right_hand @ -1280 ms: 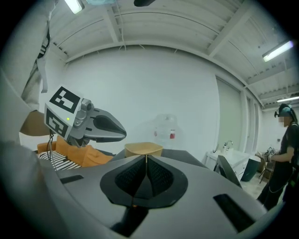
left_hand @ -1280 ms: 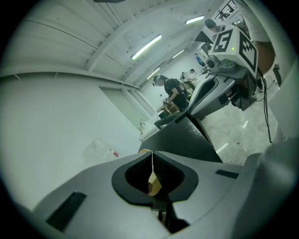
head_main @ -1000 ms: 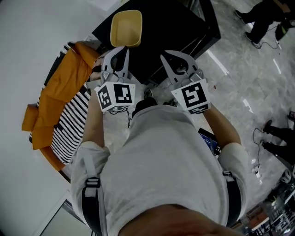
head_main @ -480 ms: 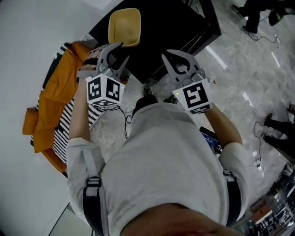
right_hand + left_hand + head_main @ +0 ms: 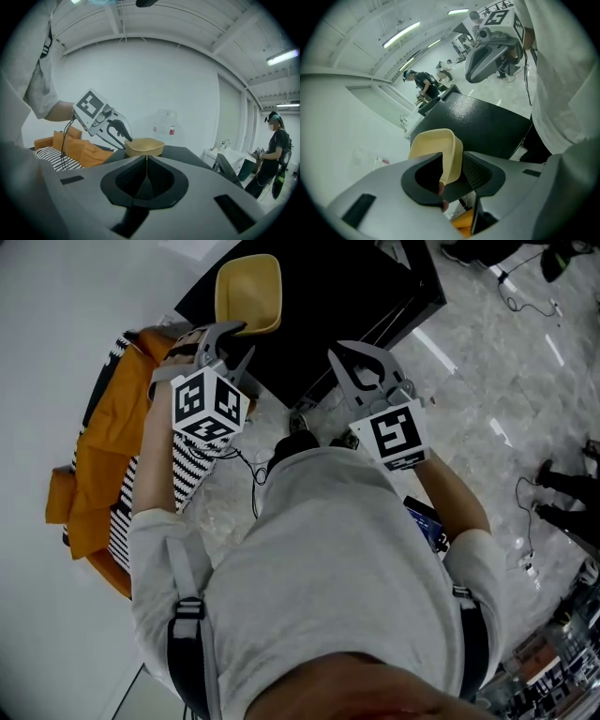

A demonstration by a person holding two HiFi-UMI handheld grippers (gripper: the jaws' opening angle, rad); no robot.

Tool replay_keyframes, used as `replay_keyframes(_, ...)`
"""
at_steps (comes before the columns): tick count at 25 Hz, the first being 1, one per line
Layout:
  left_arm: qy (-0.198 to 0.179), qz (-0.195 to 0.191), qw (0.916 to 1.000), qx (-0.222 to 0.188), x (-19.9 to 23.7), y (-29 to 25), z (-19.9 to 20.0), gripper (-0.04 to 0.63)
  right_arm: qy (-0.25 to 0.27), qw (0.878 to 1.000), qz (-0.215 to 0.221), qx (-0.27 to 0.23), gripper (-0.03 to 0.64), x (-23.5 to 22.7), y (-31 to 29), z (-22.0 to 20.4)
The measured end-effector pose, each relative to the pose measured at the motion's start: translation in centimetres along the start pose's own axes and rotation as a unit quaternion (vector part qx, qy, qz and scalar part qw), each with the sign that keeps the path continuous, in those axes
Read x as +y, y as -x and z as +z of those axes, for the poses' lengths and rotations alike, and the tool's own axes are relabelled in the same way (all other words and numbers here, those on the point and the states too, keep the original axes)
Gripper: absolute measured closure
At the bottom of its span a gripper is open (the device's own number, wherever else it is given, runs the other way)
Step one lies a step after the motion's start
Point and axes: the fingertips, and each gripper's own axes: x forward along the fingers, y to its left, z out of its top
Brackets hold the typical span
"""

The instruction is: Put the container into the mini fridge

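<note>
A pale yellow container [image 5: 248, 293] stands on top of the black mini fridge [image 5: 347, 287], near its back left corner. My left gripper [image 5: 239, 343] reaches over the container's near edge. In the left gripper view the container's wall [image 5: 436, 147] stands between the jaws, which are closing around it; I see no firm pinch. My right gripper [image 5: 364, 360] hovers at the fridge's front edge, shut and empty. In the right gripper view its jaws meet in a thin line [image 5: 146, 171], with the container [image 5: 144, 146] and the left gripper [image 5: 123, 135] beyond.
An orange sofa [image 5: 98, 442] with a black-and-white striped cushion [image 5: 183, 474] stands left of the fridge. Cables lie on the grey tiled floor [image 5: 525, 399]. A person [image 5: 271, 157] stands off to the right, and other feet [image 5: 562, 512] show at the floor's edge.
My left gripper has swung left and forward to the container's near rim and turned, and its jaws have gone from shut to spread. The right gripper has stayed put.
</note>
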Motion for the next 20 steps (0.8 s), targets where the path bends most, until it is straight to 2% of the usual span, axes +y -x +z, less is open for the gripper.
replay_keyframes(4,-0.007,-0.021,0.9997,0.008,-0.2,-0.9,-0.6,0.491,-0.002,1.000,-0.007,0.005,0.577,0.1,-0.1,-0.3)
replay_keyframes(8,-0.030,-0.043,0.9986,0.009,-0.8,-1.8,-1.1,0.521,-0.004,1.000,-0.012,0.007,0.577,0.1,-0.2,-0.2)
replay_keyframes(13,-0.046,-0.055,0.9974,0.009,-0.9,-2.3,-1.3,0.531,-0.007,1.000,-0.021,0.015,0.577,0.2,-0.3,-0.5)
replay_keyframes(20,-0.080,-0.052,0.9955,0.000,-1.0,-2.0,-1.3,0.549,-0.011,0.999,-0.036,0.024,0.577,0.7,-0.5,-0.6)
